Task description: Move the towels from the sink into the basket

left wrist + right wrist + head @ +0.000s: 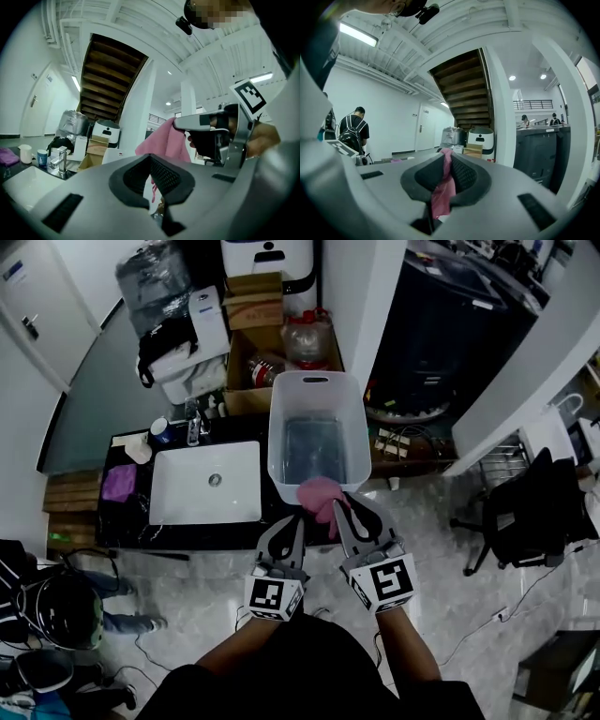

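Pink towel (pixel 321 495) hangs pinched in the right gripper (pixel 343 509) at the near rim of the basket (pixel 277 442); the basket opening lies directly ahead of that gripper.

Left gripper view: the left gripper (pixel 151 161) has its jaws together and holds nothing, and the towel hangs to its right.

Right gripper view: the pads (pixel 464 176) clamp a towel fold, jaws narrow.

A dark top (pixel 309 679) on the person — grey left gripper (pixel 299 518) and right gripper (pixel 338 506), black ribbed pads (pixel 165 176), black-and-white marker cubes (pixel 275 597).

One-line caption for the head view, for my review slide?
The right gripper holds a pink towel at the near rim of the white basket, beside the sink.
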`<state>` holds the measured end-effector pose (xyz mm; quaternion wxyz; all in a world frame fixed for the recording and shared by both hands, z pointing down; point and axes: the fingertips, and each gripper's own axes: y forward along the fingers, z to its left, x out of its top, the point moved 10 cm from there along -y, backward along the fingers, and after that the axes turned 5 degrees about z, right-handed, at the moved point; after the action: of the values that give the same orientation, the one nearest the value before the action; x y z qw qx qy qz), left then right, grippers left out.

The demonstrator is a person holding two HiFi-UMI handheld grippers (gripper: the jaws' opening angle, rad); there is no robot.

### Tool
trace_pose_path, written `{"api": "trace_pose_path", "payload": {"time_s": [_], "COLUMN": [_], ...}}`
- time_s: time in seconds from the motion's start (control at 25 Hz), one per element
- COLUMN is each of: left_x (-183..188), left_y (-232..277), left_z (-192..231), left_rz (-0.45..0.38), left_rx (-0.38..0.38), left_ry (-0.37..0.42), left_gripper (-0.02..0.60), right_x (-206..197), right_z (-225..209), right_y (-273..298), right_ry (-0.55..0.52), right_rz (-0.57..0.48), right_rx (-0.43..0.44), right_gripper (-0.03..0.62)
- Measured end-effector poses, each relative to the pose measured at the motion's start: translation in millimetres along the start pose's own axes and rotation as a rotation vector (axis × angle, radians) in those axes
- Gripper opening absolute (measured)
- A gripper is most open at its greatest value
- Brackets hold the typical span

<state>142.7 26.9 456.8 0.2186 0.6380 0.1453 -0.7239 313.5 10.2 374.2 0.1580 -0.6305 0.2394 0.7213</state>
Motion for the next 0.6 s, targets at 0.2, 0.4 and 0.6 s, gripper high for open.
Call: {"api": "trace_pose_path", "payload": {"time_s": [0.2,0.4,0.6], "left_x": [20,32,40], "left_y": [33,63,87], "left_z": [50,91,109], "left_rz": [-0.034,-0.066,-0.056], "left_rx": [-0.006,-0.066,-0.070], "left_ry": [-0.024,-0.037,-0.049], "left_gripper": [0.011,0.011,0.011], "right_x": [18,15,-4], "right_z": [-12,-25,-50], "right_y": [67,137,192], "right_ry": [-0.029,-0.004,0.069], "right_rz": [0.012,0.064,0.133], "right_rx": [-0.003,-0.025,-0.031], "right_gripper": [0.051,0.051,0.051]}}
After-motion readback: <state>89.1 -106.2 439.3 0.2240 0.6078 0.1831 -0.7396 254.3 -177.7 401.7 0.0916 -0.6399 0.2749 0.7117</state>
